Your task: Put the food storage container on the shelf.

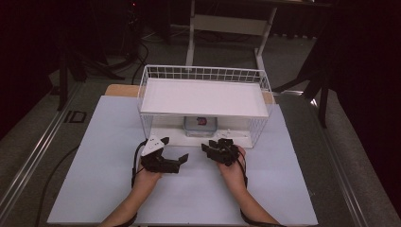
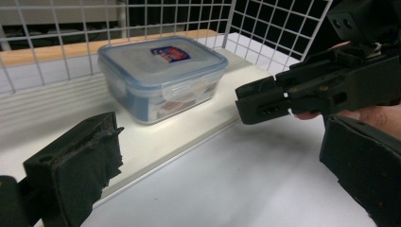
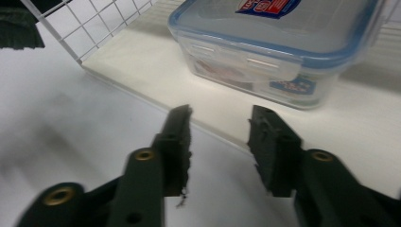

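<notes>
A clear plastic container (image 1: pixel 200 126) with a blue-rimmed lid and a label stands on the bottom shelf of a white wire rack (image 1: pixel 204 97). It is closed, and something reddish shows through its wall. My left gripper (image 1: pixel 175 150) hovers over the table just in front of the rack's left part, jaws wide open and empty. In the left gripper view the container (image 2: pixel 161 75) lies ahead, between the jaws of the left gripper (image 2: pixel 217 175). My right gripper (image 1: pixel 216 144) is at the shelf's front edge. It (image 3: pixel 220 120) is open and empty, a short way from the container (image 3: pixel 269 47).
The rack has a solid white top board (image 1: pixel 203 97) overhanging the container, and wire mesh at its sides and back. It stands on a white tabletop (image 1: pixel 94 179). A desk frame (image 1: pixel 227 28), dark stands and cables (image 1: pixel 137 61) lie beyond the table.
</notes>
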`<control>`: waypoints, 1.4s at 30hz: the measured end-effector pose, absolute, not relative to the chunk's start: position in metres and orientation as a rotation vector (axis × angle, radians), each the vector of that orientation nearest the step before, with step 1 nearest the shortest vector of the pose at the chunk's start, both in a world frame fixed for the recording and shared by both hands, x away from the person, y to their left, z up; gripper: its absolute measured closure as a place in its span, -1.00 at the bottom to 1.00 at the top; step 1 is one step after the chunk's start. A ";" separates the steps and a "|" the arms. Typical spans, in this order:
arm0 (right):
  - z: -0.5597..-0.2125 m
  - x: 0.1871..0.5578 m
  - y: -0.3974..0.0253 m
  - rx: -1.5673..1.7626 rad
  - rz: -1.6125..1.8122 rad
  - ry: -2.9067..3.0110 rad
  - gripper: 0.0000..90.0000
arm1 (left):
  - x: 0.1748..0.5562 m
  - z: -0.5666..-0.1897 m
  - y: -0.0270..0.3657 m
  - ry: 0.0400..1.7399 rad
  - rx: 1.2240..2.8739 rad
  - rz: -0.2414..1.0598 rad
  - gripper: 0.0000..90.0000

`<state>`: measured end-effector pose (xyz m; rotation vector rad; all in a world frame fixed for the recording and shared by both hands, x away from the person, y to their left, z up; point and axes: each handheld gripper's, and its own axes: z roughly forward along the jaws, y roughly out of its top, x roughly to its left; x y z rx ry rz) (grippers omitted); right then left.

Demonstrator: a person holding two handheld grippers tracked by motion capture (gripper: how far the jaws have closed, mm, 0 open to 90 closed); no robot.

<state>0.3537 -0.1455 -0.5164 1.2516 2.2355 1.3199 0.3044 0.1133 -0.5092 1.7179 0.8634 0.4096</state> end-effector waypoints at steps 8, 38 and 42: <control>-0.510 0.342 -0.162 1.229 1.385 2.207 -0.59 | 0.302 -0.508 0.109 0.846 1.725 0.392 -0.99; -0.495 0.287 -0.250 1.141 1.398 2.212 -0.67 | 0.272 -0.497 0.105 0.717 1.870 0.328 -0.99; -0.493 0.280 -0.258 1.129 1.387 2.216 -0.66 | 0.266 -0.496 0.112 0.721 1.874 0.317 -0.99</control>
